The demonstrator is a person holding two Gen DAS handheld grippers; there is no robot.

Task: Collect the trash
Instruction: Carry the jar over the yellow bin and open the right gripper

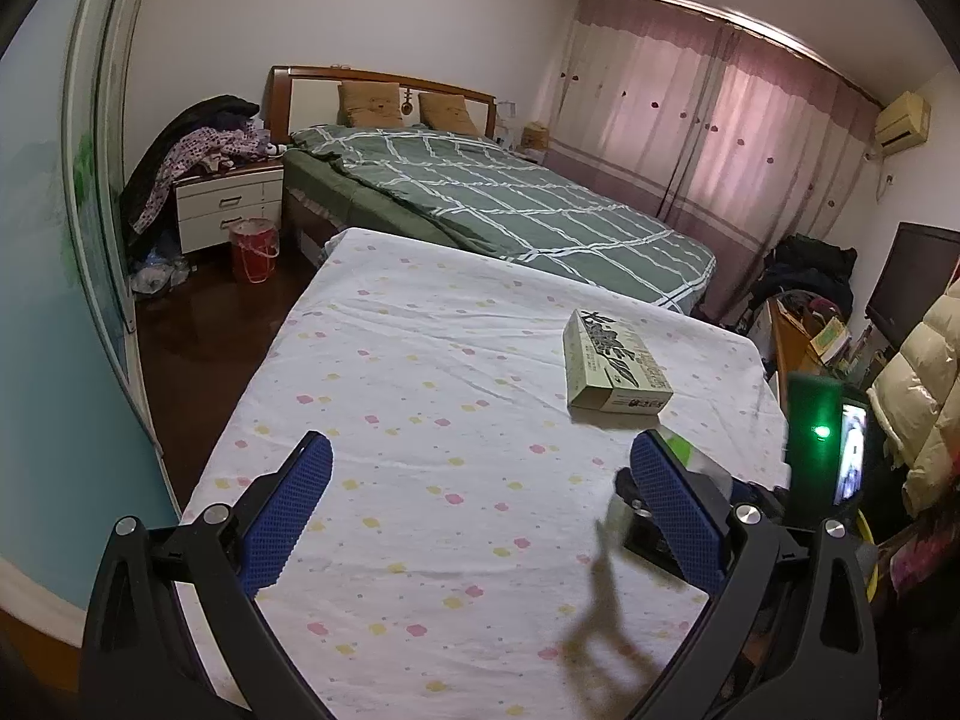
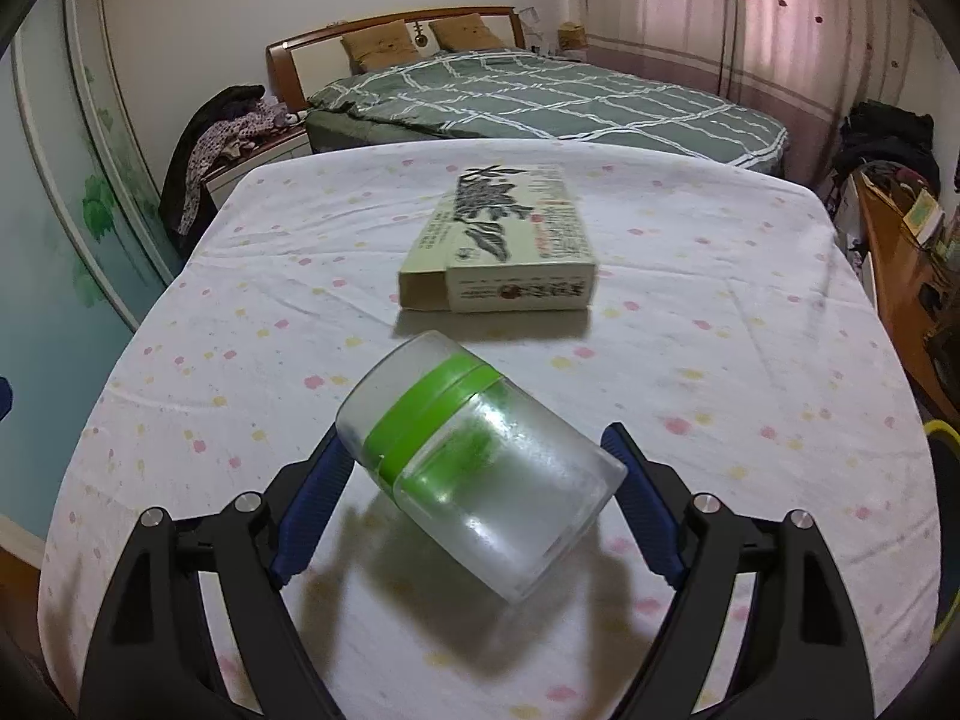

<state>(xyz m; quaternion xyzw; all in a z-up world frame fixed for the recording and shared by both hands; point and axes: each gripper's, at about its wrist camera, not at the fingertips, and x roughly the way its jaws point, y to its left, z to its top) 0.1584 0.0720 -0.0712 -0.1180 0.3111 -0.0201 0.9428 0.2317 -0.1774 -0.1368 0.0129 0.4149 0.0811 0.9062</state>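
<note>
1 jar, 1 box, 2 pillows

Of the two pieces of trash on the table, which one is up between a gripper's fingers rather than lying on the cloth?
The frosted jar with the green band, held tilted in the right gripper. The printed box lies flat on the cloth beyond it, untouched.

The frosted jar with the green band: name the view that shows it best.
Right wrist view. The frosted jar fills the centre, tilted between the right tool's fingers, its shadow on the sheet below. The left wrist view shows only a green-and-clear sliver behind a blue pad.
</note>
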